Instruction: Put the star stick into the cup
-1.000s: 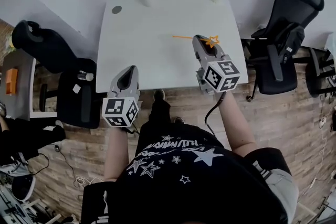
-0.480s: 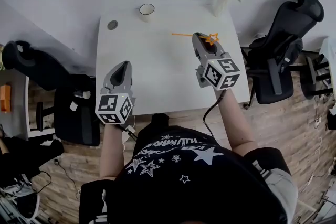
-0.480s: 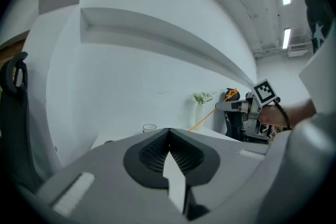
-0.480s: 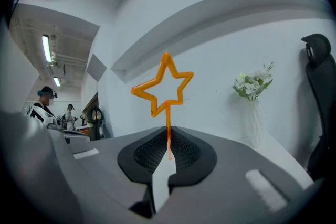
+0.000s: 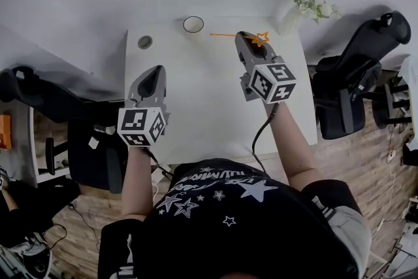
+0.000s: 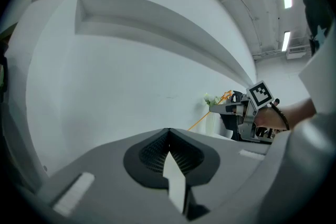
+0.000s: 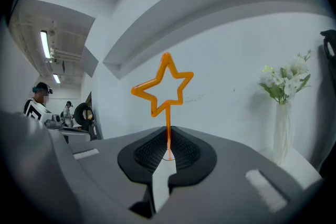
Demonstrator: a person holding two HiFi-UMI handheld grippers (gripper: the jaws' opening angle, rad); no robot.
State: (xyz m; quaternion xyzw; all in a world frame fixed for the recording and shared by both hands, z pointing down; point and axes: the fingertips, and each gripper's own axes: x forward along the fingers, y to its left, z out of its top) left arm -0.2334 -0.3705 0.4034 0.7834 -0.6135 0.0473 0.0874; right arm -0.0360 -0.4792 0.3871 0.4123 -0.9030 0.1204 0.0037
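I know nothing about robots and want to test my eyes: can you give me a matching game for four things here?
Things:
1. star stick
2. cup
3. vase of flowers
4. left gripper

Where or how:
A. shut, nothing in it
B. at the far right corner of the table
C. clamped in the right gripper
D. on the table, just left of the stick's tip

Pairs: 1-C, 2-D, 3-B, 4-A

The thin orange star stick [image 5: 228, 35] [image 7: 168, 126], ending in an open star outline, is pinched in the right claw [image 5: 243, 36] [image 7: 168, 157]. Its bare end points toward the cup [image 5: 193, 24]. The cup is white and stands upright near the counter's [image 5: 196, 95] far edge.
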